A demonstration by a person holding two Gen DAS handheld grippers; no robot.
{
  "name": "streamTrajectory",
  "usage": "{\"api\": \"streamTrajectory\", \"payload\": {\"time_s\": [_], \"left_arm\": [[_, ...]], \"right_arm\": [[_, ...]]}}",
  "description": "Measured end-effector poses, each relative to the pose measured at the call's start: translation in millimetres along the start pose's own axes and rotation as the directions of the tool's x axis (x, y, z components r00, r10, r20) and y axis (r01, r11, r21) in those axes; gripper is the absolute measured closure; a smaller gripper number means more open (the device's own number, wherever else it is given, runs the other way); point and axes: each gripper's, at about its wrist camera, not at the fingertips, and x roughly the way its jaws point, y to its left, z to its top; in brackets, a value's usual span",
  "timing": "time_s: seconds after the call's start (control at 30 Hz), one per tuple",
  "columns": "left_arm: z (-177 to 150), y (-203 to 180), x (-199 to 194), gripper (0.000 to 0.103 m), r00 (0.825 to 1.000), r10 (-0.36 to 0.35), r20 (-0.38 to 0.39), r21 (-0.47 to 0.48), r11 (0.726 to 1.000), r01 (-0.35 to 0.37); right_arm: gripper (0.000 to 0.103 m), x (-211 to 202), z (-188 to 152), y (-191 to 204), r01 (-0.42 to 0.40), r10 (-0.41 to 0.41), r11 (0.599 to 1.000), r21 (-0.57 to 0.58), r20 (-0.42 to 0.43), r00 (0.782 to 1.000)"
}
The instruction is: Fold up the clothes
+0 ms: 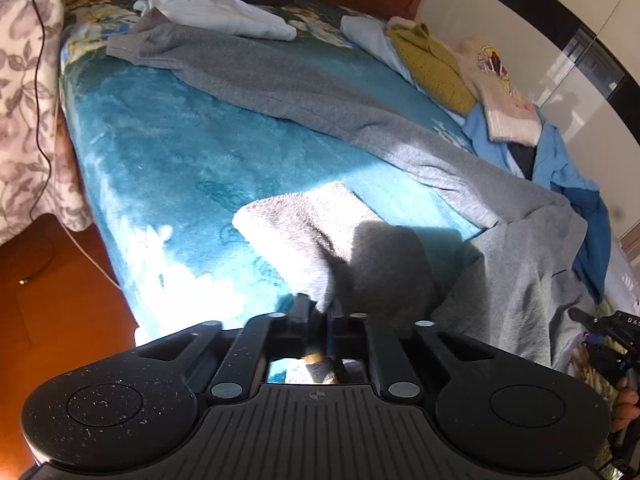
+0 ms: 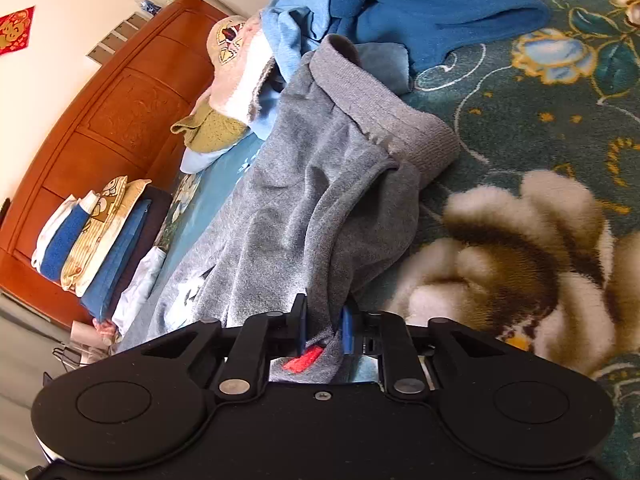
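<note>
Grey sweatpants [image 1: 320, 100] lie stretched across the blue floral blanket [image 1: 168, 152] on the bed. My left gripper [image 1: 318, 310] is shut on a grey leg cuff [image 1: 320, 240], which is turned back to show its fleecy lining. My right gripper [image 2: 324, 324] is shut on the pants' grey fabric [image 2: 288, 216] near the ribbed waistband [image 2: 384, 112]; a red tag [image 2: 304, 358] shows between the jaws. The right gripper also shows at the right edge of the left wrist view [image 1: 612, 336].
Unfolded clothes lie along the bed's far side: a white garment [image 1: 220, 12], a yellow knit [image 1: 432, 64], a pink sweater [image 1: 500, 92], blue garments [image 2: 400, 12]. Folded items [image 2: 92, 236] are stacked by the wooden headboard [image 2: 108, 112]. A floral quilt [image 1: 24, 100] hangs at left.
</note>
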Motion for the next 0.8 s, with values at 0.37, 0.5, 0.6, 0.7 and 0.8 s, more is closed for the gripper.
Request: {"api": "streamTrajectory", "payload": {"time_s": [0.37,0.5,0.6,0.7,0.8], "left_arm": [[21,29,-119,0.099,0.892,0.123,0.436,-0.173,0.984,-0.051],[11,52,-110,0.098,0.906,0.212,0.366,-0.218,0.966,-0.138],[-5,62,-92,0.098,0.925,0.269,0.268,-0.243,0.948,-0.205],[-18,70,-93,0.097,0.933,0.291,0.21,-0.281,0.932,-0.228],[-21,76,-97,0.094,0.934,0.306,0.188,-0.287,0.926,-0.245]], "right_arm": [[0.092,-106,40,-13,-0.03,0.045,0.998,-0.046,0.375,0.926],[0.092,-106,39,-44,0.034,-0.04,0.999,0.024,0.313,0.949],[0.092,-87,24,-59,0.119,-0.125,0.992,0.041,0.227,0.966],[0.092,-74,13,-70,0.175,-0.183,0.983,0.062,0.17,0.968],[0.09,-72,11,-78,0.169,-0.181,0.982,0.088,0.161,0.97]]}}
